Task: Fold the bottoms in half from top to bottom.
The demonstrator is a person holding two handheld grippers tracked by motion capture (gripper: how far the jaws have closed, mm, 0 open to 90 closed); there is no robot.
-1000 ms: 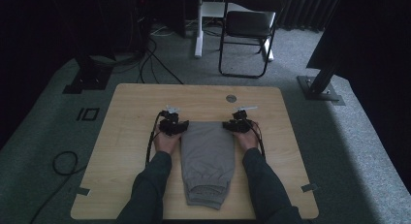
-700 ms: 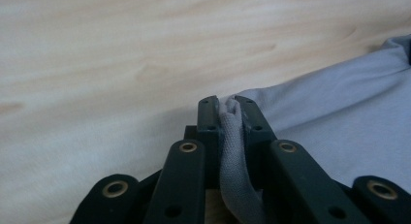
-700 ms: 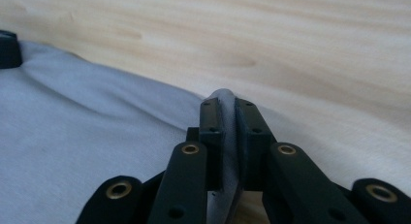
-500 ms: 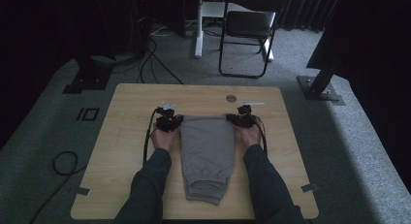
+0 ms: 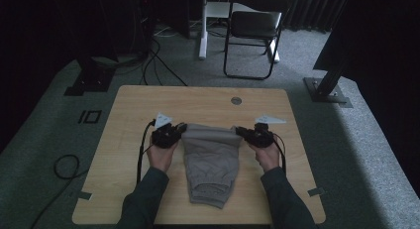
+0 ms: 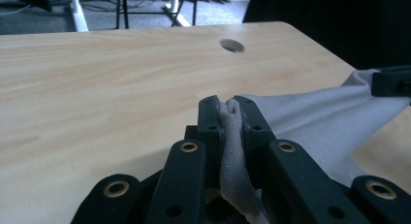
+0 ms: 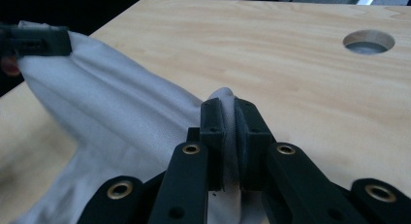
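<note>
A grey folded garment lies on the wooden table, and its far edge is lifted and stretched between my two grippers. The left gripper pinches the left corner; its jaws have just been closing, and grey cloth is squeezed between them. The right gripper pinches the right corner; its jaws have also just been closing, with cloth clamped between them. Each gripper view shows the other gripper holding the far corner.
A round cable hole sits near the table's far edge. Bare wood lies beyond and to both sides of the garment. A chair and a desk leg stand on the carpet behind the table, and cables lie on the floor at left.
Both hands have moved away from the person and upward. The garment's far edge, flat on the table a second ago, is now raised and pulled taut between the two grippers.
</note>
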